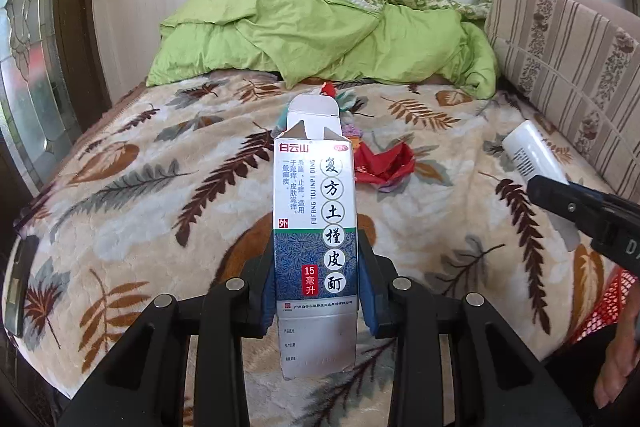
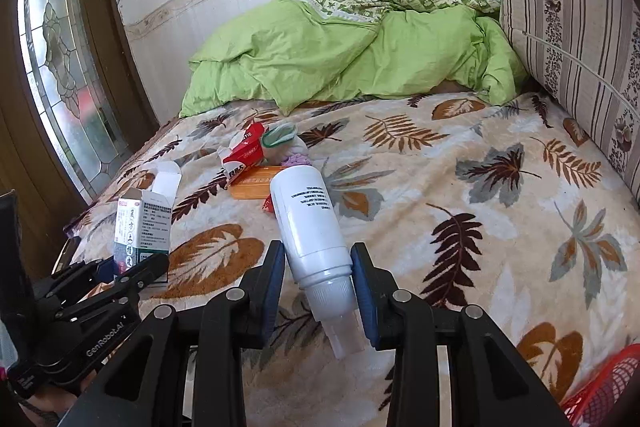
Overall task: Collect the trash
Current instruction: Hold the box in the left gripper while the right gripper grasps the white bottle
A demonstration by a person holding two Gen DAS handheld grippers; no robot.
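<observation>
Leaf-print blanket [image 2: 480,227] bed. My left gripper [image 1: 316,291] clamped the medicine carton [image 1: 314,227]: light, crushable. Right gripper [image 2: 318,287] pinched the white bottle [image 2: 308,223] near its cap; slick. Wrappers [image 2: 248,155] at 11 o'clock.

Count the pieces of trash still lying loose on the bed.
4 that I can make out, clustered mid-bed: a red-and-white carton, an orange box, a red wrapper, and a crumpled wad. More may be hidden behind the held bottle.

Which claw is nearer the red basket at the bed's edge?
Right. The basket sits just right of the right claw, which holds the bottle; the left claw, gripping the box, is farther left.
</observation>
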